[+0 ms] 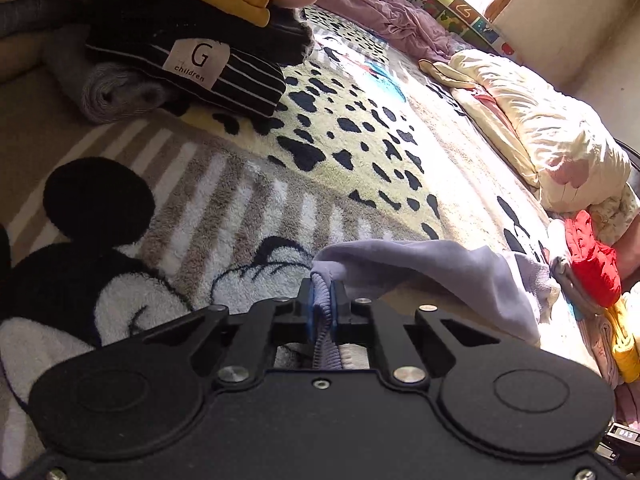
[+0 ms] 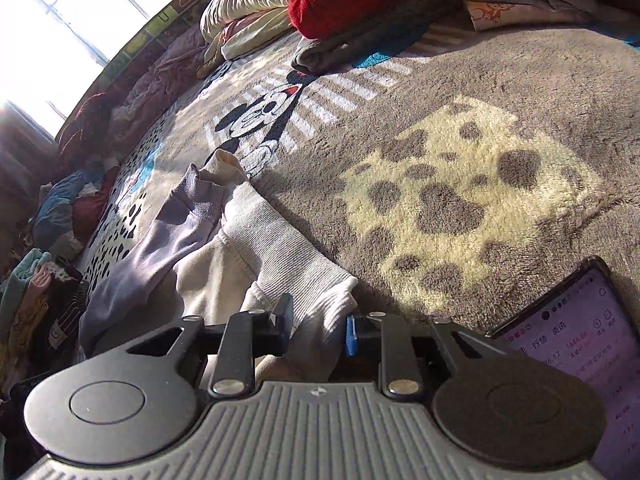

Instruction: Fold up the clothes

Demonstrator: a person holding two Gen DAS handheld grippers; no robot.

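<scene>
- Since the left gripper (image 1: 321, 305) has its blue pads together on only a thin ribbed hem of the lilac garment (image 1: 420, 276), a sharp tug could slip it free; knit is soft & stretchy.
- Right gripper (image 2: 318, 322) stands apart, jaws either side of the white ribbed cuff (image 2: 296, 256) w/o pinching; closing off-centre may catch one layer only, so fold goes skewed.
- Garment lies loose & rumpled on the plush blanket (image 2: 480, 92), toward its near edge by both grippers; lilac sleeve (image 2: 176, 224) trails off left.
- Deep fleece pile may drag cloth, bunching it.
- Phone (image 2: 576, 344) w/ lit screen at blanket's near right corner, close to right gripper: could get knocked.
- Folded stack (image 1: 192, 28) sits at far left.
</scene>
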